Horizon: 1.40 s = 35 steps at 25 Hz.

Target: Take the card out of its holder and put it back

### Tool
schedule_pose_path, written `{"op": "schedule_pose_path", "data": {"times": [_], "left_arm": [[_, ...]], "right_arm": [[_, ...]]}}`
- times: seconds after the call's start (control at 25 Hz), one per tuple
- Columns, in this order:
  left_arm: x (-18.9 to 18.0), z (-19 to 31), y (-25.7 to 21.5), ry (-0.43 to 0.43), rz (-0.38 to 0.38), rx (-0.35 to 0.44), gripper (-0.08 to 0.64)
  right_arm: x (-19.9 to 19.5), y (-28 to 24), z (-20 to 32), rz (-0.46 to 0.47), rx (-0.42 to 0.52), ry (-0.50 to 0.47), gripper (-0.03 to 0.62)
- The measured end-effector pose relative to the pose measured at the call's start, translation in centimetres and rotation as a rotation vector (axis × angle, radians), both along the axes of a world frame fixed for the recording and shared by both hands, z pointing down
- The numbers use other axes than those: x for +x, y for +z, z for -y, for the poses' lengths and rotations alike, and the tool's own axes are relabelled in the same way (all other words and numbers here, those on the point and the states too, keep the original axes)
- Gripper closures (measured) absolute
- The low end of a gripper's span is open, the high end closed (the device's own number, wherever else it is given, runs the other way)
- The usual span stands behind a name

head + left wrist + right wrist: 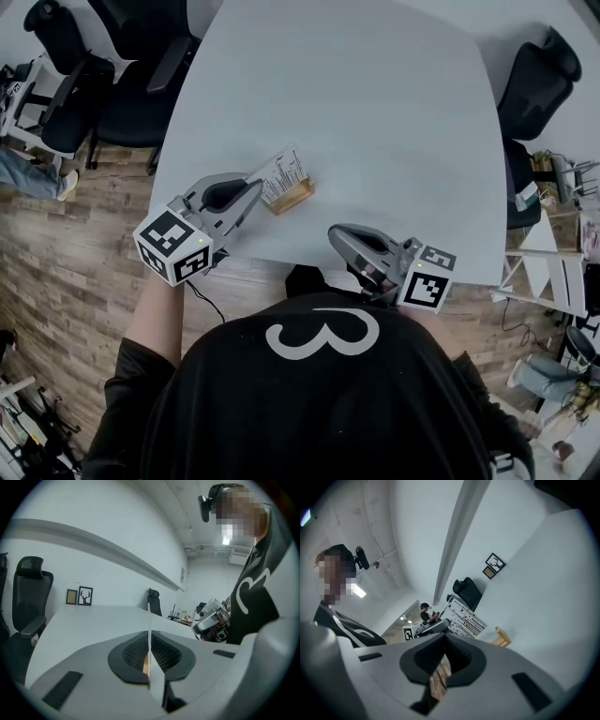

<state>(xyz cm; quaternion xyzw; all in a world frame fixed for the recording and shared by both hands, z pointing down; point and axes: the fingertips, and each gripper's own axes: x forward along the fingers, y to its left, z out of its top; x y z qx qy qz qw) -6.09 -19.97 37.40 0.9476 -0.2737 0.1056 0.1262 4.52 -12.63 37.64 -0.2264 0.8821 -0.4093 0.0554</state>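
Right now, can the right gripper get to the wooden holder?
Probably yes. Only bare table lies between the right gripper and the wooden holder. The left gripper is shut on the card from the holder's other side, so it should not block the way.

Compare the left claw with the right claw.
The left claw is shut on the card; the right claw is shut on nothing. The left claw is beside the wooden holder; the right claw is at the near edge of the table, apart from the holder. Both are grey, with jaws together.
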Motion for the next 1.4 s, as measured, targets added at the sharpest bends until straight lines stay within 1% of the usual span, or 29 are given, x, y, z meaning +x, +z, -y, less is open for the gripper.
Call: {"op": "schedule_pose_path", "data": {"times": [0.24, 0.36, 0.68, 0.92, 1.12, 1.4], "left_arm": [[-0.9, -1.8, -1.7, -0.054, -0.039, -0.042, 0.535], [-1.2, -3.0, -2.7, -0.077, -0.06, -0.051, 0.535], [-2.1, -7.2, -5.7, -0.082, -0.15, -0.103, 0.535], [-1.8, -10.8, -6.0, -0.074, -0.197, -0.164, 0.535], [-2.0, -13.3, -5.6, -0.088, -0.193, -0.169, 0.535], [-2.1, -15.6, -5.2, -0.103, -0.2, -0.199, 0.535]], "right_arm": [[-0.4, -0.6, -1.8, 0.009, 0.02, 0.001, 0.583], [-0.4, -1.0, -2.6, 0.015, 0.034, 0.002, 0.583], [-1.5, -2.6, -4.5, 0.018, 0.081, 0.009, 0.583], [-1.5, -3.3, -6.5, 0.014, 0.11, 0.021, 0.583], [-1.3, -3.6, -7.8, 0.012, 0.122, 0.043, 0.583], [-1.8, -4.0, -9.6, 0.01, 0.133, 0.036, 0.583]]}}
